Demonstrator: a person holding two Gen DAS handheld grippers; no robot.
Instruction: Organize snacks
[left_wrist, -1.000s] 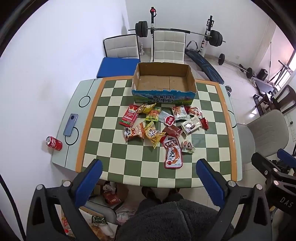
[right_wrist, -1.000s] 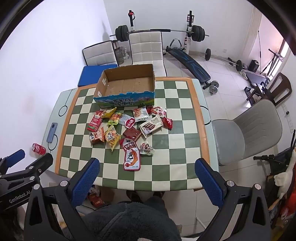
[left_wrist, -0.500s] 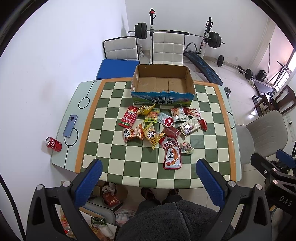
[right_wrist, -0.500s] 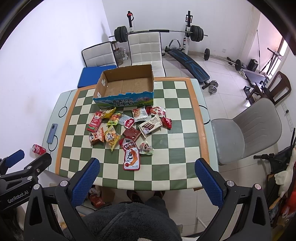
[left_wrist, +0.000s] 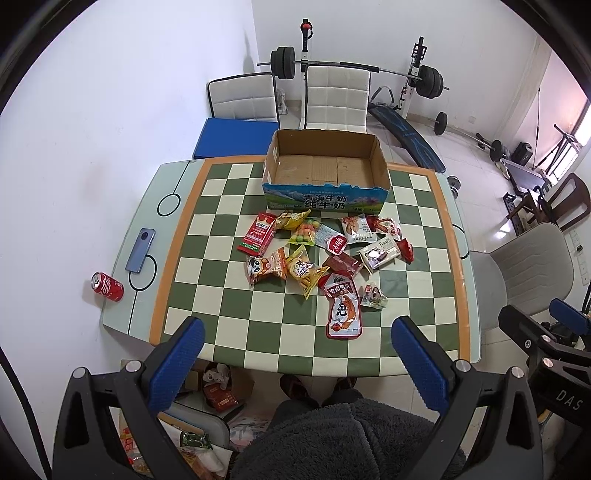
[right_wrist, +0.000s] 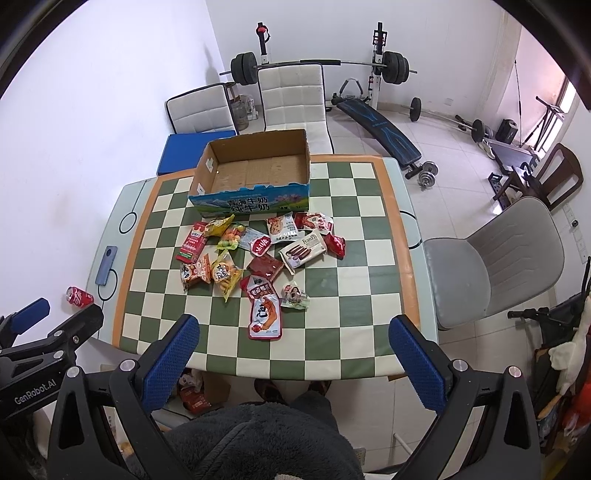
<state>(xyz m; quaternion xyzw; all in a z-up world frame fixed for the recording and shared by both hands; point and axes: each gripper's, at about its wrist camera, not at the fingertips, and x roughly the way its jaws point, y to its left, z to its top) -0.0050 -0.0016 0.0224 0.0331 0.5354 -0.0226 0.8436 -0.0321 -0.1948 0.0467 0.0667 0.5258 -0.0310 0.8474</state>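
1. Two pairs of black tongs with blue pads hang high above the scene, the left tongs (left_wrist: 293, 332) and the right tongs (right_wrist: 293, 332), both spread wide and holding nothing; judging by that, no snack has been picked yet.
2. Loose snack packets (left_wrist: 325, 254) lie in a scattered heap on the middle of the green-and-cream chequered desk (left_wrist: 229, 332), some overlapping, just in front of the open brown cardboard box with a blue printed front (left_wrist: 325, 197). Its floor is bare, so it is probably where the packets are meant to go.
3. Nearest the tongs lies a long red pouch with a white panel (left_wrist: 343, 314), with a small pale packet (left_wrist: 373, 297) just beside it; being closest and on the heap's edge, these look like the easiest first picks.
4. Off to the left, a red drinks can (left_wrist: 107, 288) lies on its side at the desk's pale margin, near a blue-grey phone (left_wrist: 140, 250), both well apart from the snacks.
5. Compared with a second ago, the packets, box, can and phone lie as they did; both views have drawn back slightly, so more floor shows under the desk's near edge, and the tongs' spread is unchanged.
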